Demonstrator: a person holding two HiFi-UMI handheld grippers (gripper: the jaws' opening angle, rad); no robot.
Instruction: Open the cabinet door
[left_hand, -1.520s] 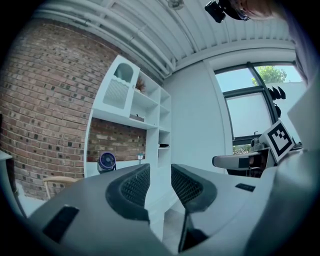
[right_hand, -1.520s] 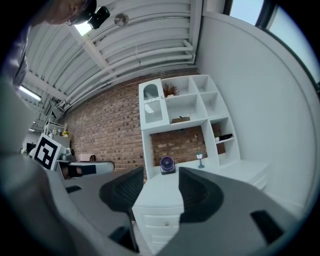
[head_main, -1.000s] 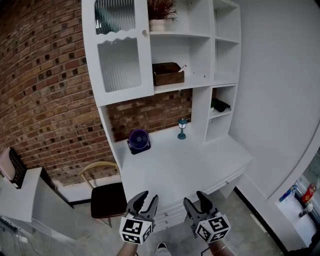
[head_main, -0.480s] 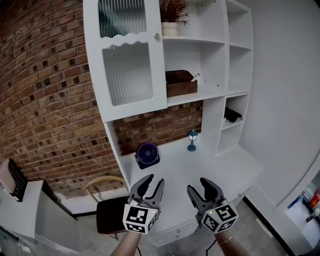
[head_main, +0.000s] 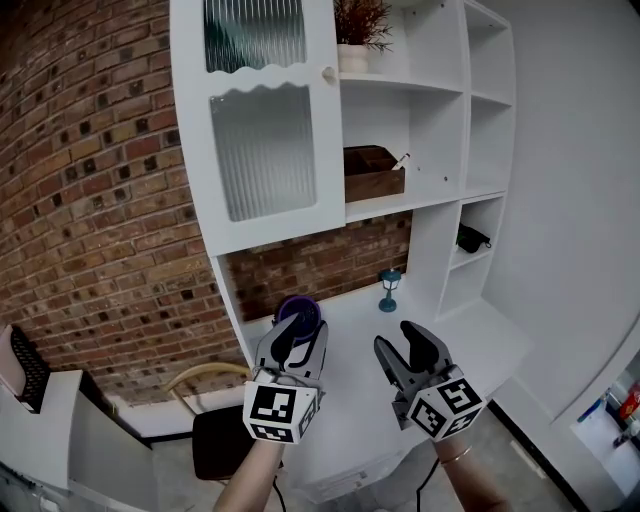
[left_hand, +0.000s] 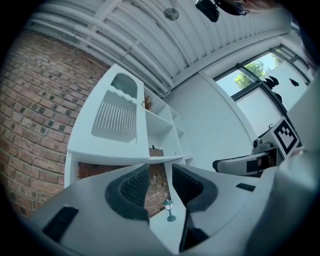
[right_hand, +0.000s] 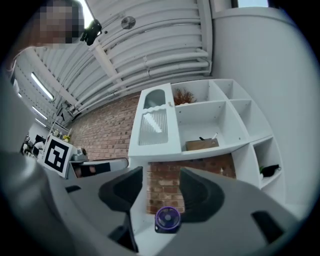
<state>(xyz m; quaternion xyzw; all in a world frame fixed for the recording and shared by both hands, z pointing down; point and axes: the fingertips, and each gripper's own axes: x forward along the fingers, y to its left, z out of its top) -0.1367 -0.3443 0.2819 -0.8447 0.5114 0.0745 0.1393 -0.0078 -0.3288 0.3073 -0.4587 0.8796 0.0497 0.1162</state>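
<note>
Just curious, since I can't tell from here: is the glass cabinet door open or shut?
Shut. The door lies flat against the cabinet, with no gap showing beside its knob.

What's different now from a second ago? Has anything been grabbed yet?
The left claw and right claw have both lifted and moved forward toward the cabinet door. Nothing was grabbed: both claws stay open and empty, and the door is still shut.
</note>
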